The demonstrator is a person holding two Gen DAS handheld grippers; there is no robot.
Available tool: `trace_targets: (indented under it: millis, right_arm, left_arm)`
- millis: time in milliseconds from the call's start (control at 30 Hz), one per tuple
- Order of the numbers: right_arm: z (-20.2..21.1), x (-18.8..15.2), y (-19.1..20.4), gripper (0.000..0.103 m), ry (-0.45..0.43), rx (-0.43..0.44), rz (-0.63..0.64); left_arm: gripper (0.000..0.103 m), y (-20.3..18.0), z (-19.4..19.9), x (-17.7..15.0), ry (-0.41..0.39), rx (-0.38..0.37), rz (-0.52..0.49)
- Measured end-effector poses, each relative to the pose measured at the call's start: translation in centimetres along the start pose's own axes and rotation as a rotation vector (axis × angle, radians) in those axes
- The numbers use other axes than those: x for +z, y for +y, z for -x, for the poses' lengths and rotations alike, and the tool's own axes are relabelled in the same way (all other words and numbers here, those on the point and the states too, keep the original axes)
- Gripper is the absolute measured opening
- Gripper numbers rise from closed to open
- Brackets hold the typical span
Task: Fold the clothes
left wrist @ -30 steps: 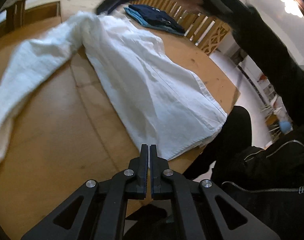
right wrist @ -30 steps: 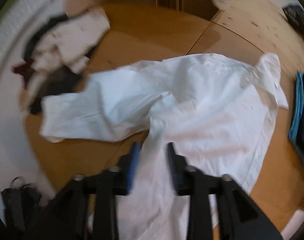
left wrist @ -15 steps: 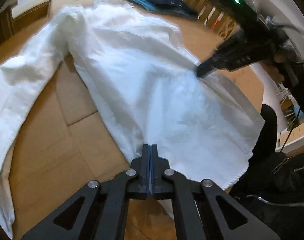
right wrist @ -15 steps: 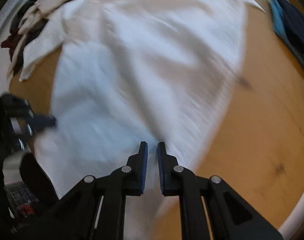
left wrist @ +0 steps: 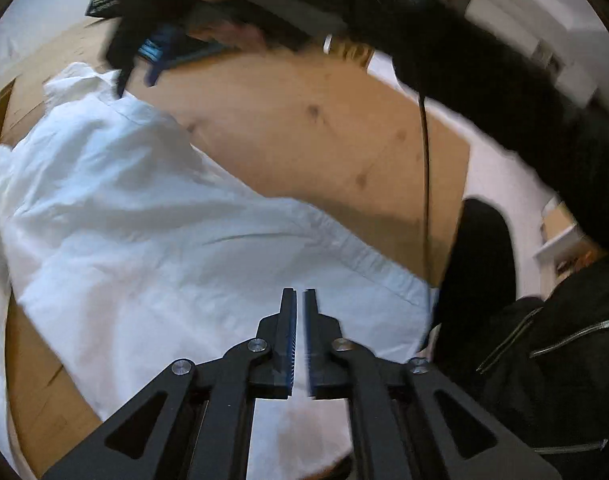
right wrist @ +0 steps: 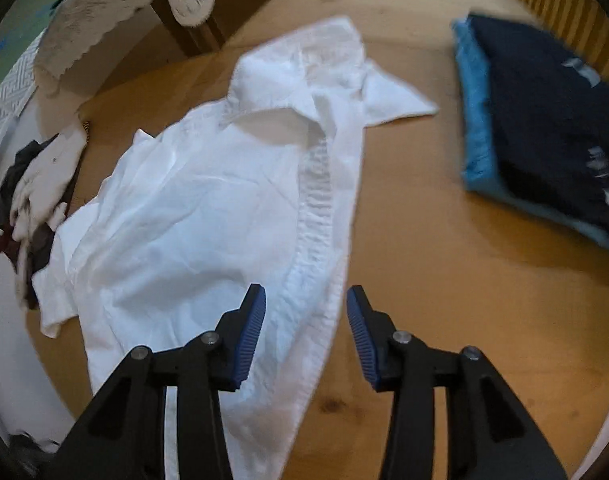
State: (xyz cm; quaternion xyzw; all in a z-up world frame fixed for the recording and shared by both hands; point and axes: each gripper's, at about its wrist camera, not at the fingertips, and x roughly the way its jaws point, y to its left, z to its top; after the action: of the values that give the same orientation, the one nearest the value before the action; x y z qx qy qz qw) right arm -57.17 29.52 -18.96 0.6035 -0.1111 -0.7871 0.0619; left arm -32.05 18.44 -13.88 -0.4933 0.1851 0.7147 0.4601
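A white shirt (right wrist: 208, 208) lies spread on the wooden table (right wrist: 424, 272), collar (right wrist: 304, 80) at the far end. My right gripper (right wrist: 306, 300) hovers over the shirt's front edge. Its jaws are opening, and that edge runs below the gap with no pad pressing on it. In the left wrist view the shirt (left wrist: 152, 240) fills the left half. My left gripper (left wrist: 299, 296) is above the shirt near its hem. Its jaws are opening by a narrow slit with nothing between them. The right gripper (left wrist: 144, 62) shows blurred at the shirt's far end.
A folded navy garment (right wrist: 552, 120) lies on a blue one (right wrist: 476, 120) at the right. A pile of mixed clothes (right wrist: 36, 200) sits at the table's left edge. A white knitted cloth (right wrist: 124, 4) hangs at top left. The person's black sleeve (left wrist: 484, 80) crosses the left wrist view.
My left gripper slid across the shirt toward the hem and its jaws parted slightly. My right gripper went from nearly shut to open and moved to the front edge, facing the collar.
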Motion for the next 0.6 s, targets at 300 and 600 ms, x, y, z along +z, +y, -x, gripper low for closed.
trace_targets:
  millis: [300, 600]
  right_arm:
    - [-2.9, 0.2, 0.1, 0.006, 0.052, 0.084, 0.035]
    - [-1.3, 2.0, -3.6, 0.008, -0.055, 0.048, -0.054]
  left_arm:
    - [0.011, 0.4, -2.7, -1.3, 0.145, 0.109, -0.040]
    - [0.016, 0.7, -2.3, -2.6, 0.099, 0.103, -0.027]
